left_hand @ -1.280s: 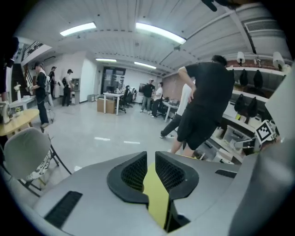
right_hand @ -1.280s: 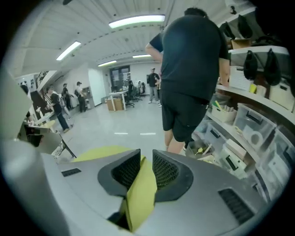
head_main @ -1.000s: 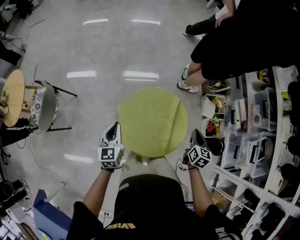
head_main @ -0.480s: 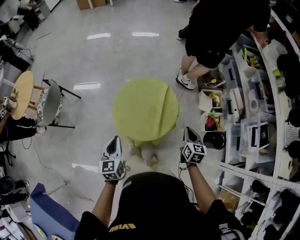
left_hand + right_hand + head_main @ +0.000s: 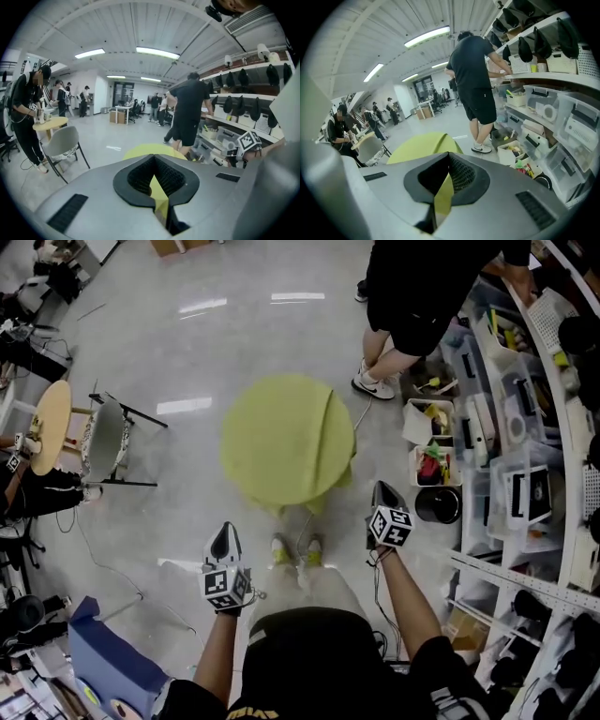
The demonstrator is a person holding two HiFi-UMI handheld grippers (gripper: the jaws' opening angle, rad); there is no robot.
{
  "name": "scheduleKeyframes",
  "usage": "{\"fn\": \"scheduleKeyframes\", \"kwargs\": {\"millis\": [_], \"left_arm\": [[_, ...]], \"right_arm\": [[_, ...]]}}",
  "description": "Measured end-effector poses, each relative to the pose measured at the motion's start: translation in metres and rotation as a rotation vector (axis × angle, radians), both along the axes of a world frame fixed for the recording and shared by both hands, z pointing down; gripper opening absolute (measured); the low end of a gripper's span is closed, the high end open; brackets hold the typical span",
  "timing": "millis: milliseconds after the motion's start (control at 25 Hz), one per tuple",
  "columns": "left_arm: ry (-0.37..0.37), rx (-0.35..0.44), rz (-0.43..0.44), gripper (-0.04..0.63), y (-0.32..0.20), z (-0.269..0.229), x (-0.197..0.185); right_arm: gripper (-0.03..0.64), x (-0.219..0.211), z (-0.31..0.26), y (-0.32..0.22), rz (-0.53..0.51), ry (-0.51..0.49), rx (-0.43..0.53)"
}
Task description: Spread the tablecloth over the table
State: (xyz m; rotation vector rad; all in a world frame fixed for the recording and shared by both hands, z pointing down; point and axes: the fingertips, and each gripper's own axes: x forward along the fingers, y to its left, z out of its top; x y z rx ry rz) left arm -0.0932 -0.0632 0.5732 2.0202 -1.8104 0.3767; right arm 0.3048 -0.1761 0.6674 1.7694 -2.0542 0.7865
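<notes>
Both your forearms reach forward, bare, tips angled down. Left gripper [image 5: 223, 534] and right gripper [image 5: 382, 493]: jaws clenched, nothing grasped. Tablecloth [image 5: 281, 437] lies spread over the round table, ahead of and between both grippers, well apart from each.

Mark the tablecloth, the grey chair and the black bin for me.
tablecloth [image 5: 277, 442], head view, middle of its flat top
grey chair [image 5: 101, 435], head view, its seat shell
black bin [image 5: 437, 505], head view, its dark opening
</notes>
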Motion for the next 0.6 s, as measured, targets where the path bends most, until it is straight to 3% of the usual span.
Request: {"fn": "scheduleKeyframes", "kwargs": {"millis": [320, 480, 600], "left_arm": [[0.020, -0.024, 0.092, 0.018, -0.047, 0.062, 0.029], [0.025, -0.022, 0.129, 0.018, -0.061, 0.090, 0.035], [0.046, -0.019, 0.141, 0.018, -0.064, 0.102, 0.047]], "right_arm": [[0.018, -0.023, 0.105, -0.066, -0.069, -0.004, -0.075], [0.049, -0.041, 0.167, -0.088, -0.123, 0.026, -0.153], [0.095, -0.045, 0.196, -0.098, -0.104, -0.023, -0.184]]}}
